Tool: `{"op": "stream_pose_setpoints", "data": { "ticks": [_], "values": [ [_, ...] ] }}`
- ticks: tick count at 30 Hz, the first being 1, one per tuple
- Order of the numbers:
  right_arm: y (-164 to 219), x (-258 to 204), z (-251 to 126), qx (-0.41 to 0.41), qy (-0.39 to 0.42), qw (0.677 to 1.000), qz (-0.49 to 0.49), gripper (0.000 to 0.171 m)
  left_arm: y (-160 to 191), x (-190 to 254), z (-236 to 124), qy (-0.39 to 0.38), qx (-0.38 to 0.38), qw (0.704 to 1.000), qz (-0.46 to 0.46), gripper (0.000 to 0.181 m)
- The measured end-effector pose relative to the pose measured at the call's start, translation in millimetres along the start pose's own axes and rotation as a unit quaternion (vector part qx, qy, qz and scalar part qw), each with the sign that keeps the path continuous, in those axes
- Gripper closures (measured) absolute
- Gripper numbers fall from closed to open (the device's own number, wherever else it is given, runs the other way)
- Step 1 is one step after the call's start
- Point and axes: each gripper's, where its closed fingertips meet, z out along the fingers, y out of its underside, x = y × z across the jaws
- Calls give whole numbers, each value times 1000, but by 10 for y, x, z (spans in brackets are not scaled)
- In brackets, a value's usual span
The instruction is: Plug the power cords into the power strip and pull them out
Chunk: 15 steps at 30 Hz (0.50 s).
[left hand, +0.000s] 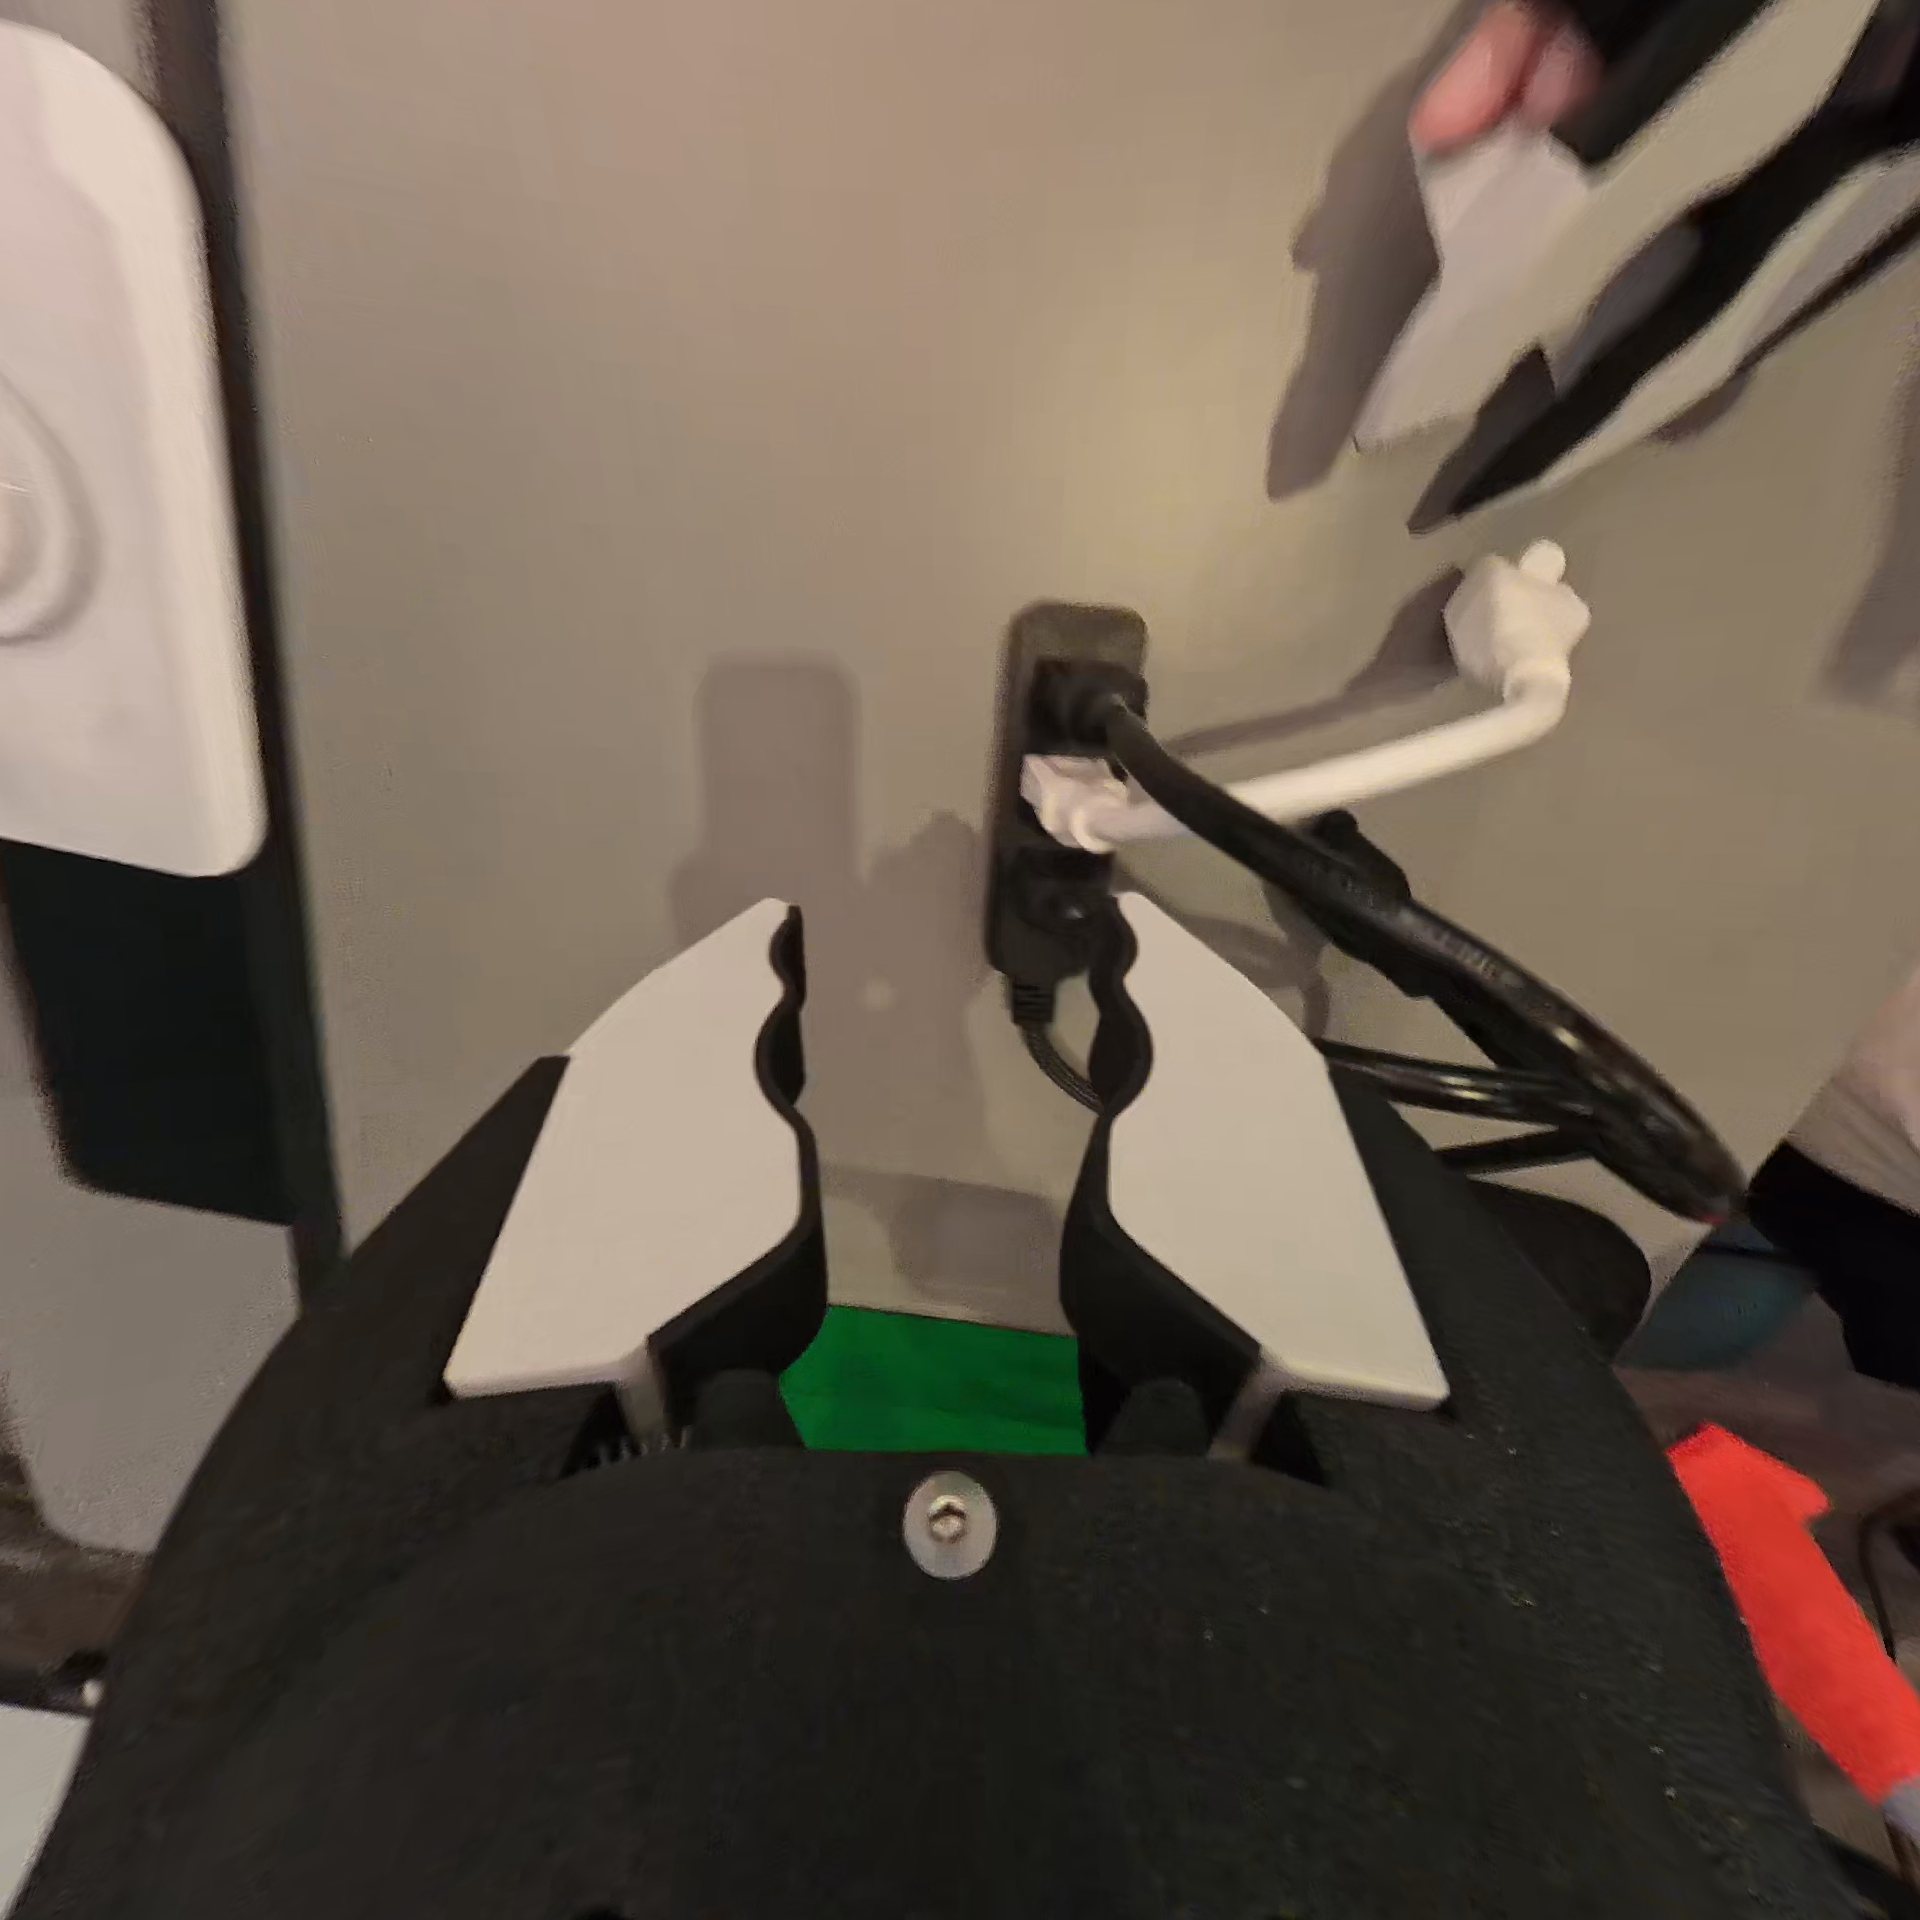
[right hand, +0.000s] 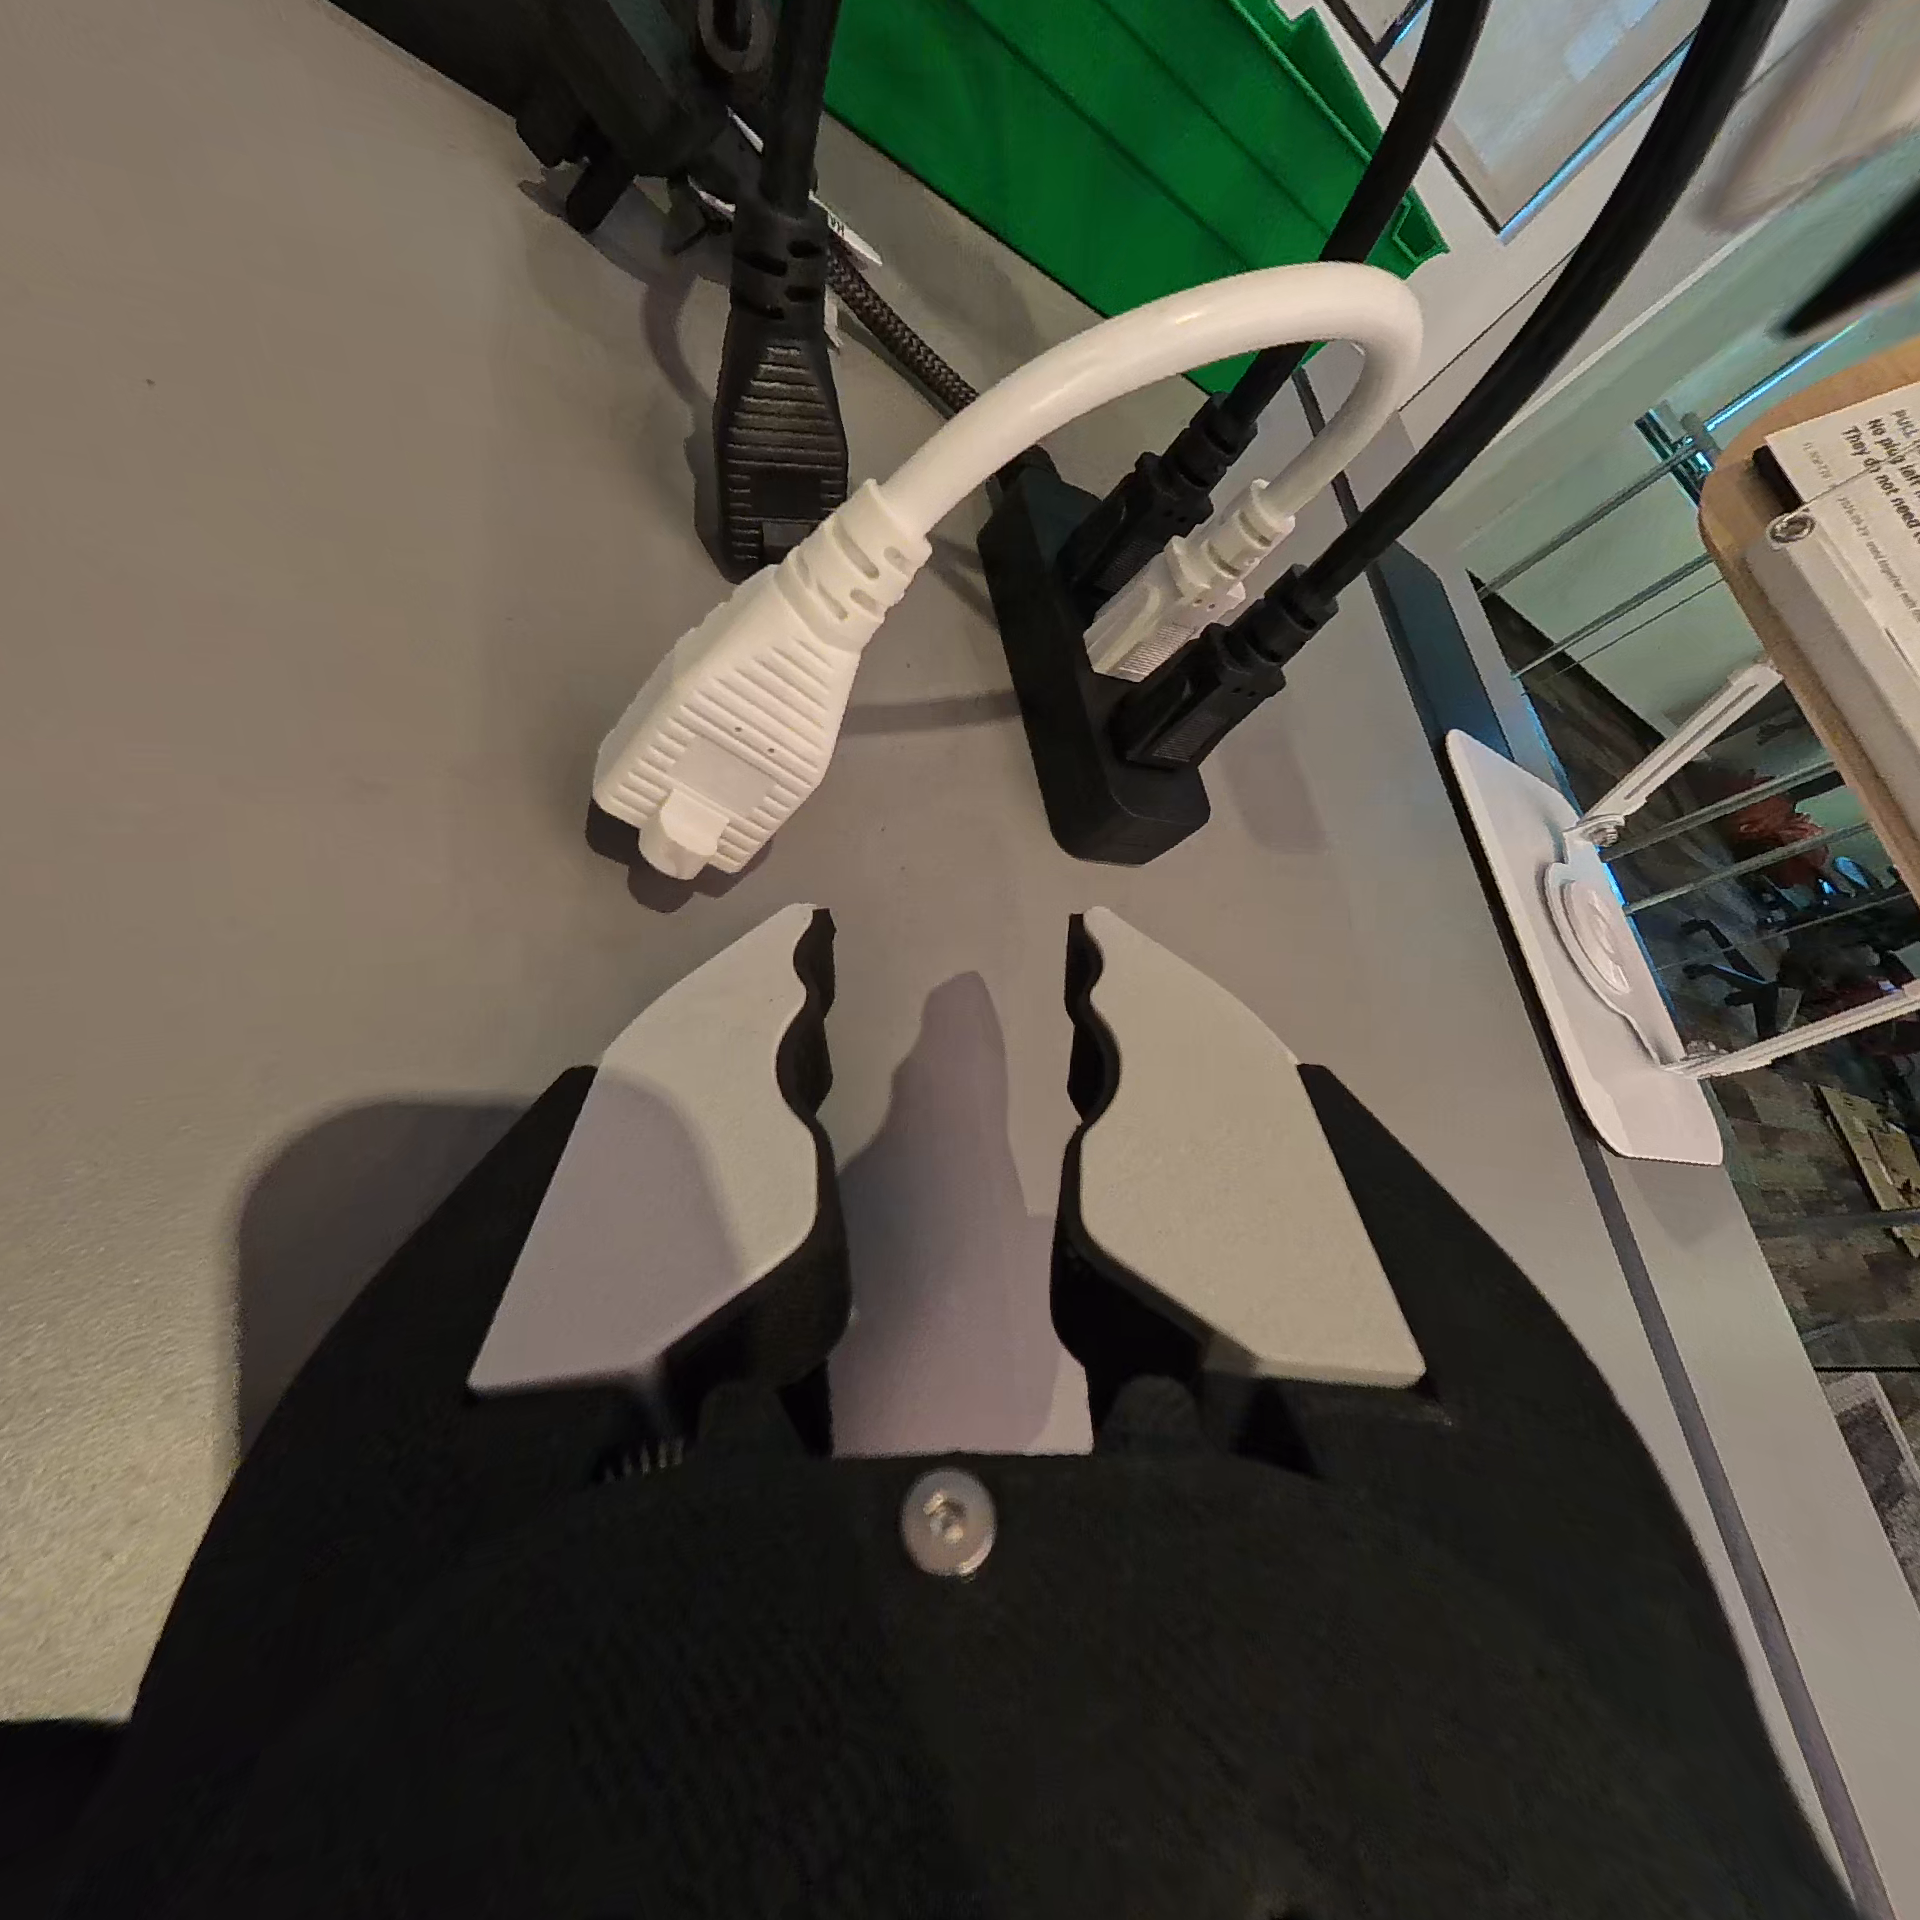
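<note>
The left wrist view is blurred, and the lower end of the black power strip (left hand: 1055,790) sits behind the left gripper (left hand: 951,925) — contact probably none, hard to tell. Both grippers' fingers (right hand: 717,1132) stand moderately apart, holding nothing. The strip lies on the grey worktop (right hand: 312,520) with two black plugs (right hand: 1205,696) and a white one (right hand: 1164,613) seated; the white cord's (right hand: 1091,343) free socket end (right hand: 717,717) rests beside it, just ahead of the right gripper (right hand: 951,925).

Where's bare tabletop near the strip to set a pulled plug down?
Free: grey table left of the white connector, and the patch between the right gripper and the power strip. Crowded: behind the strip, where three plugged cords, a loose black connector and the green bin bunch; the table edge lies right.
</note>
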Motion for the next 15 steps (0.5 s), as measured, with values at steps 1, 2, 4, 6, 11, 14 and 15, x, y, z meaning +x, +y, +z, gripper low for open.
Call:
{"op": "stream_pose_setpoints", "data": {
  "ticks": [1, 2, 4, 6, 11, 14, 15],
  "values": [
    [0, 3, 3, 0, 0, 1000, 1, 128, 73, 74, 97, 9, 0, 1000, 11, 125],
    [2, 8, 5, -1, 0, 1000, 2, 128, 114, 148, 178, 15, 6, 999, 28, 126],
    [4, 12, 8, -1, 0, 1000, 1, 128, 78, 266, 261, 29, 37, 998, 41, 129],
    [3, 14, 8, 0, 1, 1000, 1, 128, -22, 386, 254, 60, 68, 995, 45, 125],
    [9, 27, 9, -1, 3, 1000, 2, 128, -152, 496, 262, 120, 87, 989, 13, 114],
    [10, 29, 8, -1, 4, 1000, 0, 128, -196, 533, 263, 146, 106, 984, -9, 118],
    [10, 29, 7, -1, 4, 1000, -1, 128, -199, 538, 259, 154, 111, 982, -16, 119]
  ]
}}
